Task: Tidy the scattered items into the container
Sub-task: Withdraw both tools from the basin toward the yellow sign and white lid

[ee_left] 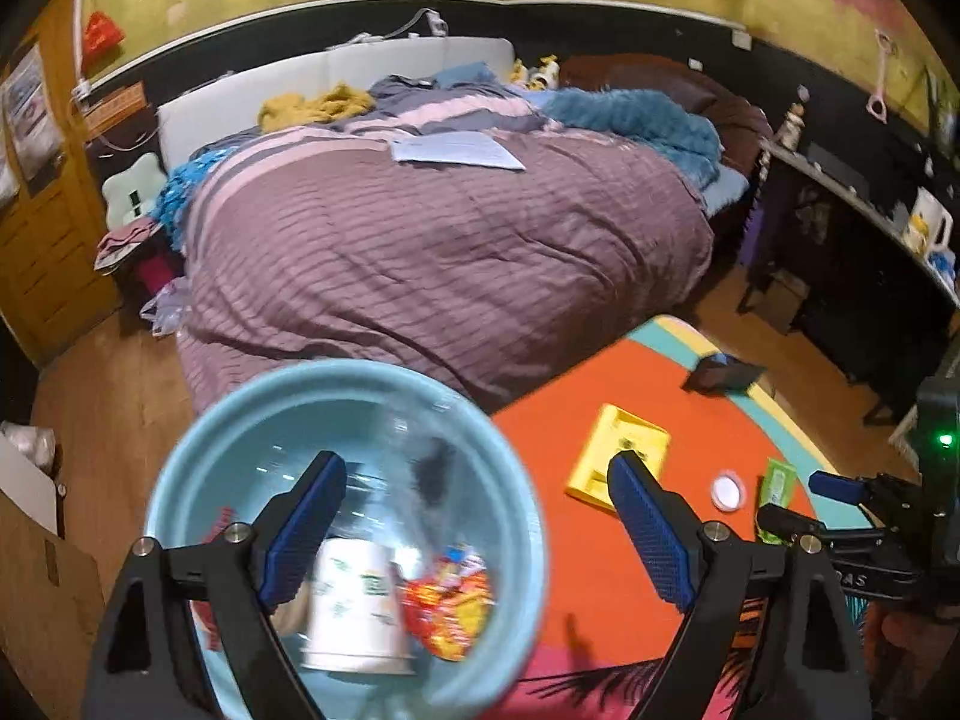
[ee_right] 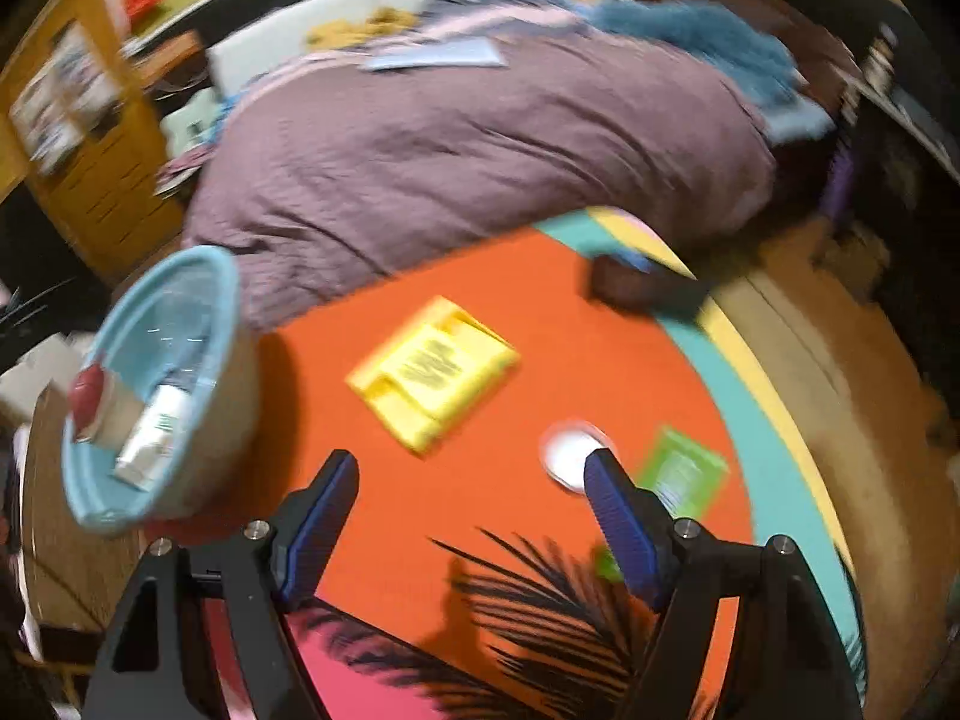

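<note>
The left claw (ee_left: 474, 528), jaws wide and empty, hangs over the round light-blue plastic basin (ee_left: 516, 480) at lower left. The right claw (ee_right: 471, 516), also wide, hovers above the orange rug (ee_right: 540, 348); the yellow flat box (ee_right: 432, 372) lies just above centre.

I see a wood floor (ee_left: 114, 396) with a big orange rug (ee_right: 540, 336) on it. On the rug lie a yellow box (ee_right: 433, 373), a small white round lid (ee_right: 567, 457), a green packet (ee_right: 681, 471) just right of the lid, and a dark box (ee_right: 639, 288) far off at the rug's edge. A blue bowl (ee_right: 207, 282) sits at the rug's left side.
</note>
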### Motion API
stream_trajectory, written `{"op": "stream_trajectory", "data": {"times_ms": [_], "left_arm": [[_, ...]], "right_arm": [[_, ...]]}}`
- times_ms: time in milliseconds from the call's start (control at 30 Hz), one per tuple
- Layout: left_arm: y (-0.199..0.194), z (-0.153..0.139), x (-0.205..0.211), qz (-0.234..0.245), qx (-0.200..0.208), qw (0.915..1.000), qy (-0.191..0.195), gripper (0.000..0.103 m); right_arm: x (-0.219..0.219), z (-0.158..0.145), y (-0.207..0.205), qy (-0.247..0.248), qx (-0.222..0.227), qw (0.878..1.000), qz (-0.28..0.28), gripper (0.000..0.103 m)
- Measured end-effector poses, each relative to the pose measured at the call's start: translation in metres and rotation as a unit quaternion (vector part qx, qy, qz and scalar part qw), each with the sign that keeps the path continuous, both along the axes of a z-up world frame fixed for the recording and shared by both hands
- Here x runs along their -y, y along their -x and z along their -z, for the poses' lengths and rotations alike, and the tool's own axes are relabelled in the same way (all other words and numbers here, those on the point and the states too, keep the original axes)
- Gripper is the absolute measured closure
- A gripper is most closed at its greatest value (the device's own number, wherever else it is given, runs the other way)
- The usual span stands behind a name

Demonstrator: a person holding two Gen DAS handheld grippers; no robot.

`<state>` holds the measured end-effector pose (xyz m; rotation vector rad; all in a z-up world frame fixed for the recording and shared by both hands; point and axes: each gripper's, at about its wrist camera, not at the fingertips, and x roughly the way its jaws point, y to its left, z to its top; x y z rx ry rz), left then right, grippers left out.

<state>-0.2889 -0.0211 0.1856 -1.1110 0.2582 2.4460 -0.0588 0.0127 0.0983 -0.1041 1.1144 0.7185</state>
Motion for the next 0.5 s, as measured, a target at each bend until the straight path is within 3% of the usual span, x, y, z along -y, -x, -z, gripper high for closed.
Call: {"op": "stream_trajectory", "data": {"times_ms": [100,233,500], "left_arm": [[-0.010,0.008,-0.023,0.018,0.010,0.9998,0.002,0.011],[-0.019,0.017,-0.050,0.039,0.018,0.9990,0.007,0.011],[-0.022,0.036,-0.086,0.031,0.049,0.9983,-0.008,0.011]], "right_arm": [[0.026,0.016,-0.007,0.024,-0.001,0.999,0.034,0.022],[0.050,0.030,-0.011,0.022,-0.018,0.998,0.052,0.022],[0.044,0.037,-0.026,0.005,-0.008,1.000,0.010,0.022]]}}
